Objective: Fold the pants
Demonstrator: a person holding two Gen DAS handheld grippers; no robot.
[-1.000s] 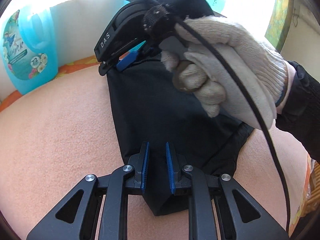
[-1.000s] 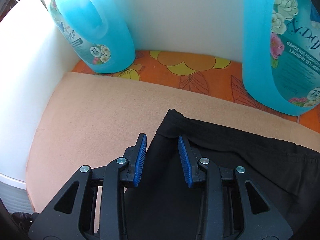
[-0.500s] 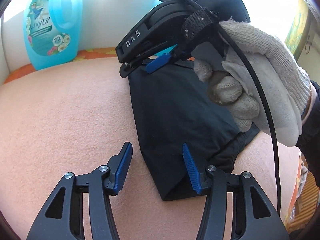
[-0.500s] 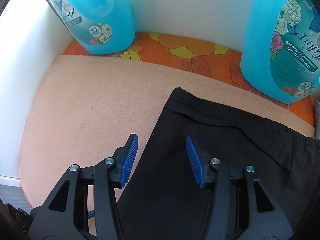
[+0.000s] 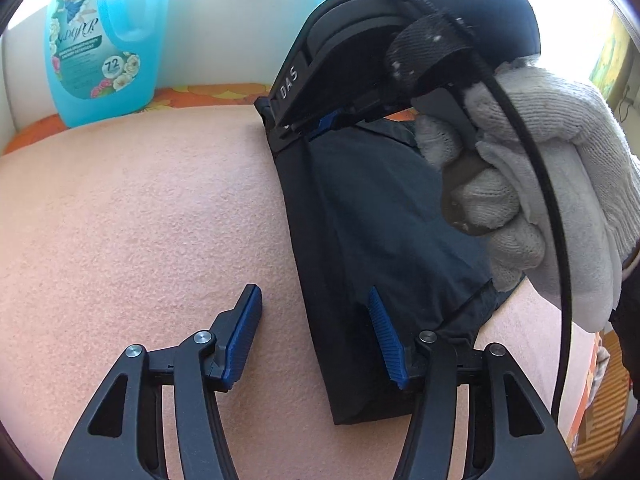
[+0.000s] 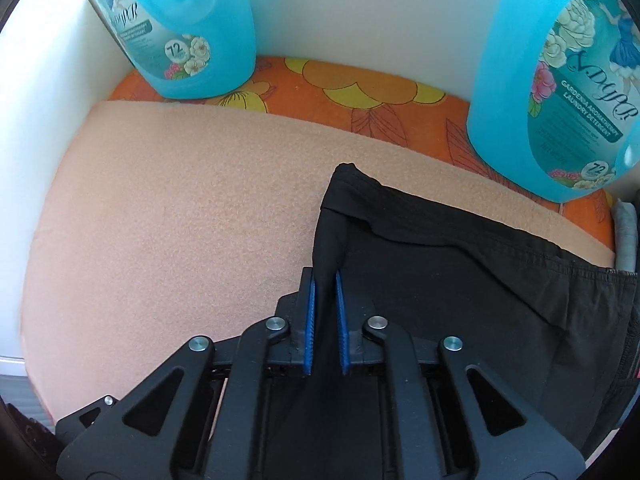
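right gripper fingers closing, pinching pants edge | left gripper fingers spreading, holding nothing | risk — thin fold slipping free when lifting

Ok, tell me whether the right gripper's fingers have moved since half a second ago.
Yes. The right gripper has just been closing; its fingers now pinch the pants' edge, lifting it off the peach blanket.

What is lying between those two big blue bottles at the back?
Only bare orange flowered cloth between the two detergent bottles, seen in the right wrist view; the black pants lie nearer.
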